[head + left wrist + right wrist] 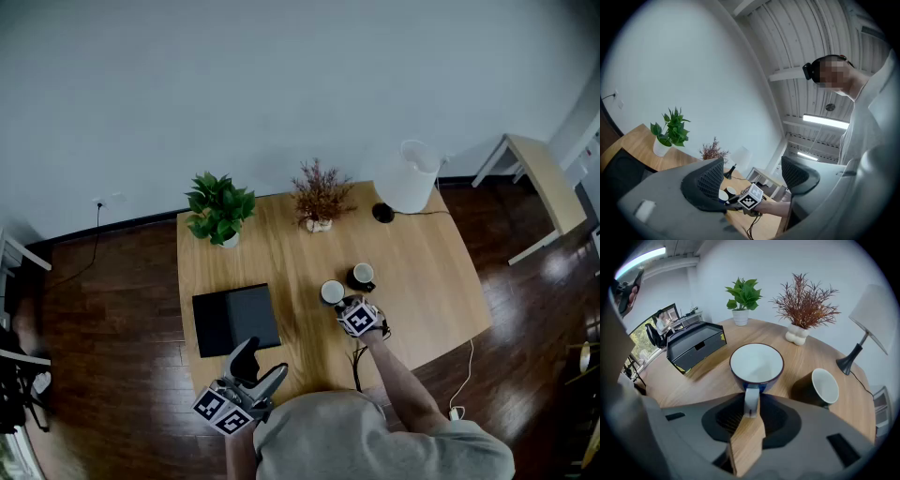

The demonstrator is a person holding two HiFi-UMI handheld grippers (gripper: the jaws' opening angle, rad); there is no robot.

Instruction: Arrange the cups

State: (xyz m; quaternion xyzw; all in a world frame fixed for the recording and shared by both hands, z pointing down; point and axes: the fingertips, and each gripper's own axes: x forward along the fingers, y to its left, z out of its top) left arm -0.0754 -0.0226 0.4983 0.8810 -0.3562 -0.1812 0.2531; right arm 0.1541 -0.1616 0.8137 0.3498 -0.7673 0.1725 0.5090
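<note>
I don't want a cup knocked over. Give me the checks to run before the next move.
1. Blue cup handle sits between the right hand-held gripper jaws, gripped: ok.
2. Blue cup upright on the table: ok.
3. Dark cup stands apart from it: ok.
4. Both cups look empty: ok.
5. Left hand-held gripper open, empty, away from the cups: ok.
6. Target spot for the cup: cannot tell.

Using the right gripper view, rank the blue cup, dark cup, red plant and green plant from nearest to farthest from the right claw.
1. blue cup: centre, handle between the jaws.
2. dark cup: just right of it.
3. red plant: behind both cups.
4. green plant: farthest, back left.
</note>
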